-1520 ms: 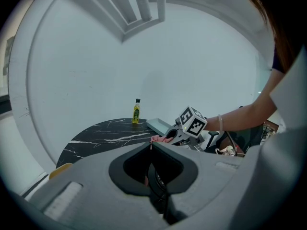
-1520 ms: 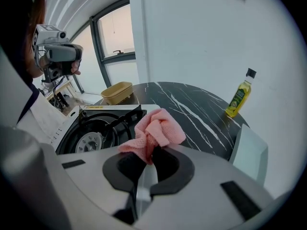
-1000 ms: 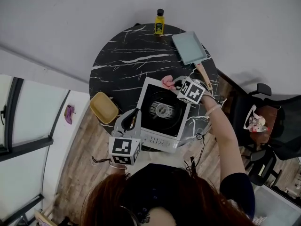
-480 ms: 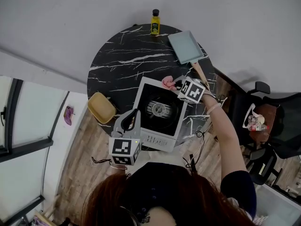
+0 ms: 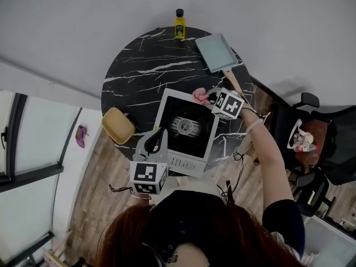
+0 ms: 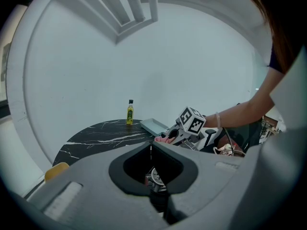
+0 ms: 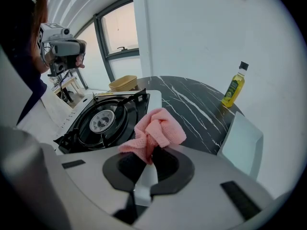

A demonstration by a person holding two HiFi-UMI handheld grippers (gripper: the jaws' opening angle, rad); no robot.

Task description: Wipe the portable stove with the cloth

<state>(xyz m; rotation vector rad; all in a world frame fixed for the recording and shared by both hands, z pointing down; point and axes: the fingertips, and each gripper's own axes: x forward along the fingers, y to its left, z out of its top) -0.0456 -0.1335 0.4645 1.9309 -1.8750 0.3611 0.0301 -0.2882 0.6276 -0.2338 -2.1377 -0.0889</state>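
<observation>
- The right gripper [image 5: 209, 98], in the upper centre of the head view, has hardly travelled in the last second. Measured against the table [image 5: 139, 74], it has slid a touch toward the right.
- The pink cloth [image 5: 198, 95] now sits at the stove's upper right corner. A second ago it lay slightly further in over that edge.
- The left gripper [image 5: 159, 132] has stayed put over the stove's lower left edge, near the white control strip.
- My reading is that wiping is under way along the rim, and most of the stove [image 5: 186, 161] is probably not yet covered. The black burner well in the middle looks untouched by the cloth.
- In the right gripper view, the right gripper's jaws are pinched onto a bunched fold of the cloth. The rest puffs out past the tips, beside the burner.
- In the left gripper view, the left gripper's jaws are pressed together with nothing between them. The burner shows through the opening behind the tips.
- A yellow bottle [image 5: 179, 24] stands at the top of the table, well apart from the stove.
</observation>
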